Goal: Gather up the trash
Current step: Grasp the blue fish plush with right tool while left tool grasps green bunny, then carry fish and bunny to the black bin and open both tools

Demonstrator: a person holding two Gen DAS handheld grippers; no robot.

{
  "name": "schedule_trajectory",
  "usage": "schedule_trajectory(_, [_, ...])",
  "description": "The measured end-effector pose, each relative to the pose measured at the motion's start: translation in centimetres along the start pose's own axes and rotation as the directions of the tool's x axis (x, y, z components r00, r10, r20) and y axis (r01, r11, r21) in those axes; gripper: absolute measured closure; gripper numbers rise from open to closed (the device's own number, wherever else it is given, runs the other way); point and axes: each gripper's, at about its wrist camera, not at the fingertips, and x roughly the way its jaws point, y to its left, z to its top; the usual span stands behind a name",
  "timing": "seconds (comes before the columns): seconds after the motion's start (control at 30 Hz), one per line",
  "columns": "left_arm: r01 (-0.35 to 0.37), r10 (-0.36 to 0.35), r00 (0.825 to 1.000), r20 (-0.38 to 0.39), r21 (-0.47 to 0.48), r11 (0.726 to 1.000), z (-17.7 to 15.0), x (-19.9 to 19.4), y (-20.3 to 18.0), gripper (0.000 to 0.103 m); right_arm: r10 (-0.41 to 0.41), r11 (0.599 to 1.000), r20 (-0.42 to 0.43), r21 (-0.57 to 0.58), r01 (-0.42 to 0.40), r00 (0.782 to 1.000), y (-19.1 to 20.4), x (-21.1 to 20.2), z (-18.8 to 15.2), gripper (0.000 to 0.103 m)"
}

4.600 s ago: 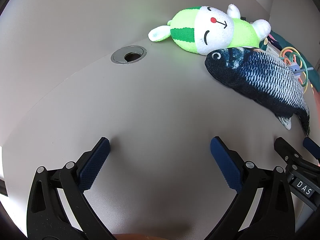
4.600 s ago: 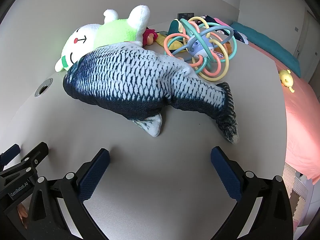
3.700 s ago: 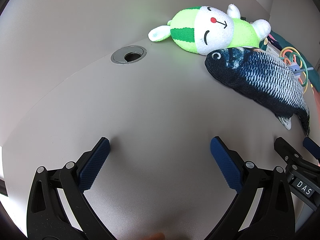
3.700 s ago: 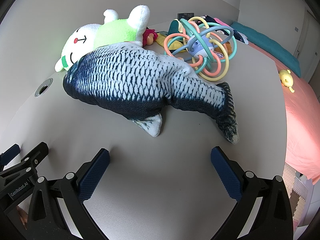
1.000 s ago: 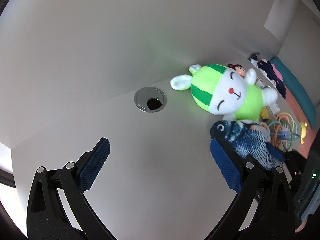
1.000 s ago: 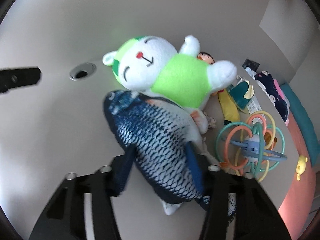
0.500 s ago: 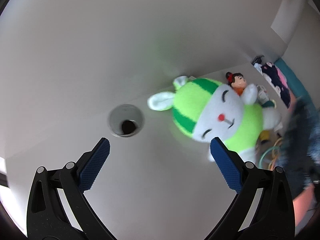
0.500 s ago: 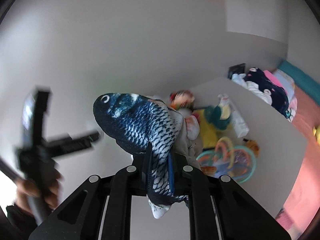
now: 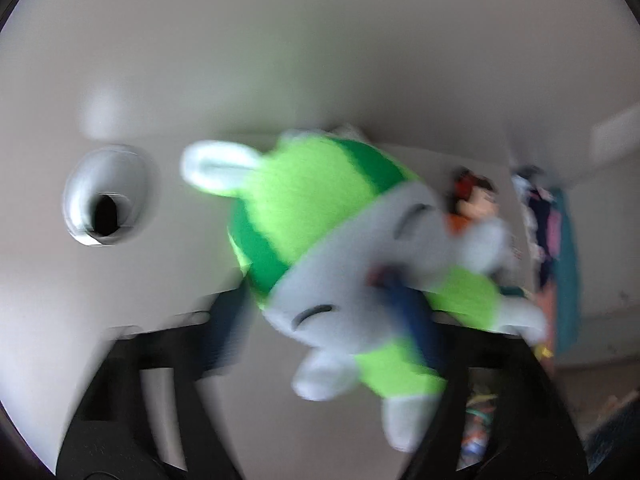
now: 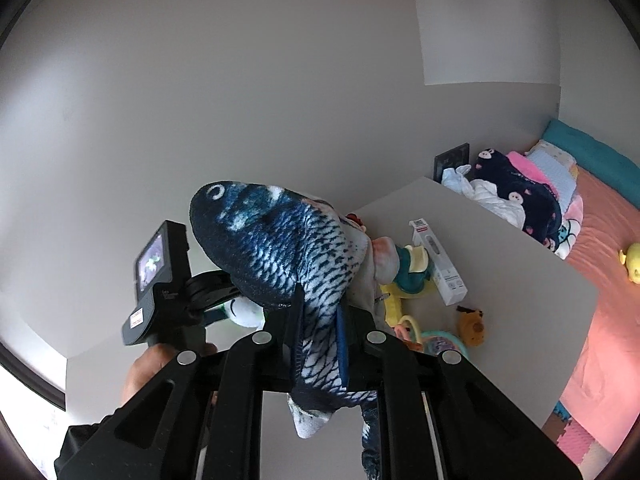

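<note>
The blue plush fish (image 10: pixel 276 248) hangs in the middle of the right wrist view, lifted clear of the grey table (image 10: pixel 500 280), its head up and to the left and its tail fin drooping below the fingers. The right gripper (image 10: pixel 318 344) is clamped tight on the fish's narrow rear body, both pads pressed into the fabric. To the left of the fish in that view, a hand (image 10: pixel 148 368) holds the other gripper's black handle with its small screen. In the left wrist view, which is heavily motion-blurred, the green and white plush rabbit (image 9: pixel 320 248) fills the centre of the frame, lying on the table with its head between the fingers of the left gripper (image 9: pixel 320 320). The left gripper's jaws are closing around the rabbit; the blur hides whether the pads press on it yet. A round metal cable grommet (image 9: pixel 106 200) sits in the tabletop at the left of that frame. A small doll (image 9: pixel 476 196) lies just past the rabbit at the right. In the right wrist view a white box (image 10: pixel 440 268) and other small toys lie on the table right of the fish.
</note>
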Motion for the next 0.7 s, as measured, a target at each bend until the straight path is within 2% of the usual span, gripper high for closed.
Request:
schedule_trajectory(0.07, [0.003,-0.006,0.999,0.042,0.064,0.998,-0.2,-0.9,-1.0,0.07,-0.016,1.0,0.015,0.006,0.016,1.0,-0.4,-0.9,0.0,0.088])
schedule_trajectory(0.1, [0.011,-0.017,0.998,0.06,0.096,0.995,-0.6,-1.7,-1.4,0.073,-0.026,1.0,0.025,0.01,0.026,0.999,-0.7,-1.5,-0.1,0.088])
schedule_trajectory(0.17, [0.038,-0.05,0.995,0.084,0.135,0.99,-1.2,-3.1,-1.7,0.075,-0.041,0.999,0.044,0.022,0.04,0.998,-1.2,-2.9,-0.3,0.088])
schedule_trajectory(0.23, [0.032,-0.058,0.99,0.13,0.196,0.98,-2.3,-5.2,-2.3,0.075,-0.063,0.998,0.066,0.035,0.06,0.996,-2.0,-4.7,-0.6,0.088])
schedule_trajectory(0.37, [-0.009,-0.078,0.961,0.264,0.315,0.949,-5.6,-10.9,-3.7,0.075,-0.112,0.993,0.102,0.06,0.107,0.988,-3.9,-8.4,-1.8,0.088])
schedule_trajectory(0.43, [-0.005,-0.106,0.95,0.293,0.353,0.936,-6.9,-13.2,-4.5,0.075,-0.137,0.989,0.116,0.08,0.128,0.984,-5.0,-10.2,-2.7,0.088])
schedule_trajectory(0.57, [0.036,-0.197,0.931,0.309,0.457,0.889,-11.7,-17.3,-6.9,0.075,-0.198,0.974,0.134,0.136,0.18,0.971,-8.3,-13.8,-5.6,0.088])
schedule_trajectory(0.67, [0.065,-0.251,0.924,0.29,0.526,0.848,-15.3,-17.9,-9.3,0.075,-0.255,0.956,0.139,0.186,0.228,0.957,-11.1,-16.3,-8.1,0.088])
schedule_trajectory(0.7, [0.081,-0.272,0.924,0.268,0.558,0.826,-17.1,-18.0,-10.3,0.075,-0.274,0.948,0.138,0.203,0.244,0.952,-11.9,-17.2,-9.0,0.088])
